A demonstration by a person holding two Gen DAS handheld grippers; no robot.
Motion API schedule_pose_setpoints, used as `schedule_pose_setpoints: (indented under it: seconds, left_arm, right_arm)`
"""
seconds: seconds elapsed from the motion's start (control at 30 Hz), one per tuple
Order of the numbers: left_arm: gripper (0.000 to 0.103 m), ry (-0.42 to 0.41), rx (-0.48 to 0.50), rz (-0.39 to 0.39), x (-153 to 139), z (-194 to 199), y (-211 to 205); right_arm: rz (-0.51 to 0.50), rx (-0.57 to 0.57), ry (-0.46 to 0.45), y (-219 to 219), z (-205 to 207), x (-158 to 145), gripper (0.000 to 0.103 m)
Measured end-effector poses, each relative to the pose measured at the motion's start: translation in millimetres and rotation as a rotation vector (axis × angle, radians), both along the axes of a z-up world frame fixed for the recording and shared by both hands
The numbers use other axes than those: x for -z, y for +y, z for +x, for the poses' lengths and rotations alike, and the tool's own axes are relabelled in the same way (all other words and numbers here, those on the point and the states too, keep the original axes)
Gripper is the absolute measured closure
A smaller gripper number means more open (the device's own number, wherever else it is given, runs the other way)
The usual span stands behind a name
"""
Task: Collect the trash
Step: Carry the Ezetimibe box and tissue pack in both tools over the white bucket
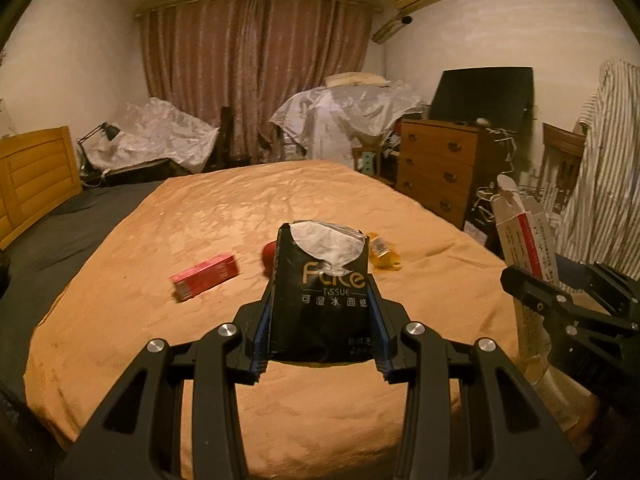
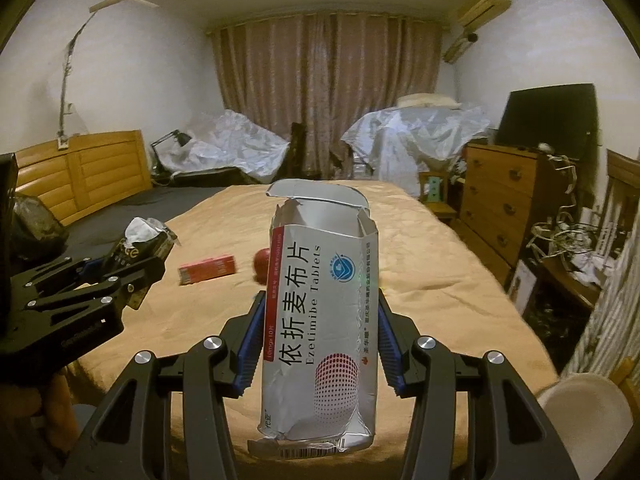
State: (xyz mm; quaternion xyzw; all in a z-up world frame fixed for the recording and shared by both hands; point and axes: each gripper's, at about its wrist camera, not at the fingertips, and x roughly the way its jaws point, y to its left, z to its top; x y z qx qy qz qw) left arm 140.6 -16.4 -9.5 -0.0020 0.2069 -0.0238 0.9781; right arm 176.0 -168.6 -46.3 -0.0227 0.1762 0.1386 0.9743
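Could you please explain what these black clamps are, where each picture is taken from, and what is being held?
They are two hand-held grippers, each carrying its own forward-looking camera; no robot arm is involved. The left camera shows the left gripper, its fingers closed on a black tissue pack. The right camera shows the right gripper closed on an opened silver tablet box. Each gripper also appears at the edge of the other's picture. Ahead lies a bed with an orange cover, where a red box, something round and red, and a yellowish wrapper remain.
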Motion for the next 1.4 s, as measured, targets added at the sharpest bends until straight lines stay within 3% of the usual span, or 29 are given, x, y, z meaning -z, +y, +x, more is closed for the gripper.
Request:
schedule_pose_setpoints:
  seconds: [0.47,0.83,1.13,1.4]
  left_arm:
    - [0.064,-0.031,0.233,0.003,-21,17,-111]
    - [0.064,0.007,0.460,0.017,-16,17,-218]
    - [0.064,0.142,0.616,0.024,3,30,-286]
    - [0.064,0.296,0.704,0.060,36,45,-330]
  right_arm:
    - [-0.028,0.252,-0.034,-128,-40,-22,0.051]
    - [-0.048,0.424,0.048,-251,-74,-16,0.051]
    - [0.006,0.453,0.273,-350,-59,5,0.051]
    - [0.057,0.404,0.506,-407,-21,39,0.051]
